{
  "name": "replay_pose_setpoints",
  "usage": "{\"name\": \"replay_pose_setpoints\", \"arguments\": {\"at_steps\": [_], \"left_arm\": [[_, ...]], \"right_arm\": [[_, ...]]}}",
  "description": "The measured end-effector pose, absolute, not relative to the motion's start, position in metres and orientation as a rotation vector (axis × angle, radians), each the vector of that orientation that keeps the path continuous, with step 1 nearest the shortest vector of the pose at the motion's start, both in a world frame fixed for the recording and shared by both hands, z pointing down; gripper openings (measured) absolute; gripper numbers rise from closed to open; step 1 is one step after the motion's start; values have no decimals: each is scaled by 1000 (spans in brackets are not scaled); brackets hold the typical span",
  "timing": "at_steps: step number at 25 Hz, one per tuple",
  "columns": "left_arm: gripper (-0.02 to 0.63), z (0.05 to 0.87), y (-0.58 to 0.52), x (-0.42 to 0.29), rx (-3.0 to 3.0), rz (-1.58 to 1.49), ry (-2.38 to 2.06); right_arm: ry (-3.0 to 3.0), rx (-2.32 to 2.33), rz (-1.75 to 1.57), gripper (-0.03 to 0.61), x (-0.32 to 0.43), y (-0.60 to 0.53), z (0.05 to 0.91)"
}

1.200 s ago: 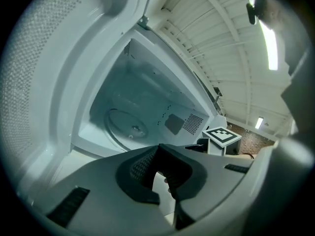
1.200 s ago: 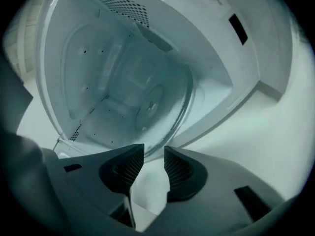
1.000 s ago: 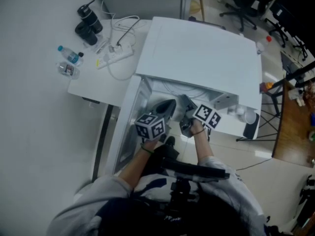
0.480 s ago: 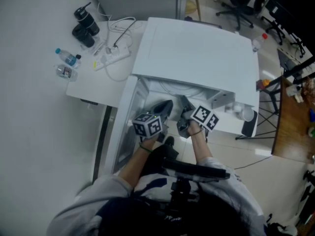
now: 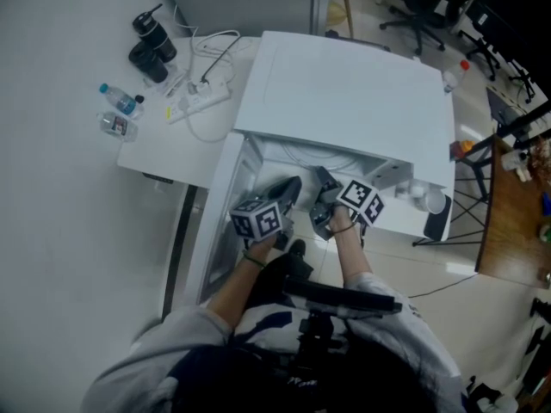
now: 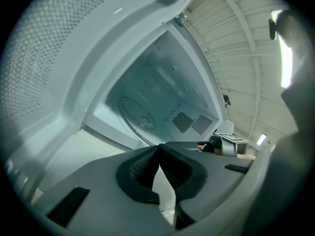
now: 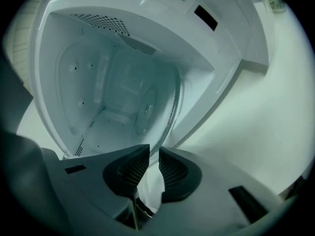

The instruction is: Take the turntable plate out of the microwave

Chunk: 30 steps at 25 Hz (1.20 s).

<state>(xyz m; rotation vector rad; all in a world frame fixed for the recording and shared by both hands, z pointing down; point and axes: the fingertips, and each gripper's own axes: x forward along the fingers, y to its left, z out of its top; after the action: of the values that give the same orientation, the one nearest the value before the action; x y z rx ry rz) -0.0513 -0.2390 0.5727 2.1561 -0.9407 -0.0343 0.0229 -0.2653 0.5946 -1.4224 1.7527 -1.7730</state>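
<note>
Right gripper view: my right gripper [image 7: 154, 152] nips the glass plate [image 7: 157, 92] by its near rim, jaws just eased slightly wider. The plate lies inside the microwave [image 7: 64, 82]. My left gripper [image 6: 158, 154] is closed, empty. Glass probably handles heavy, stiff, slick and breakable, so I'd bite deeper.

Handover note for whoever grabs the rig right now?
Left gripper: shut, empty, at the mouth of the microwave.
Right gripper: jaws just closed in, then eased slightly; they pinch the near rim of the turntable plate.
Done: door open, rim gripped.
Left: the plate lies inside the cavity; lift it and draw it out.
</note>
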Motion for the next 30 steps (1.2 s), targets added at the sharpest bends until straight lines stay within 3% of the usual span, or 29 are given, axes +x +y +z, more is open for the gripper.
{"name": "replay_pose_setpoints", "arguments": {"at_steps": [20, 24, 30], "left_arm": [[3, 570, -244, -43, 2090, -101, -878], [69, 566, -242, -36, 2050, -146, -810], [78, 568, -230, -28, 2002, -178, -719]], "right_arm": [[1719, -1479, -1674, 37, 35, -255, 574], [1723, -1469, -1706, 37, 33, -239, 583], [1745, -1459, -1701, 38, 39, -229, 591]]}}
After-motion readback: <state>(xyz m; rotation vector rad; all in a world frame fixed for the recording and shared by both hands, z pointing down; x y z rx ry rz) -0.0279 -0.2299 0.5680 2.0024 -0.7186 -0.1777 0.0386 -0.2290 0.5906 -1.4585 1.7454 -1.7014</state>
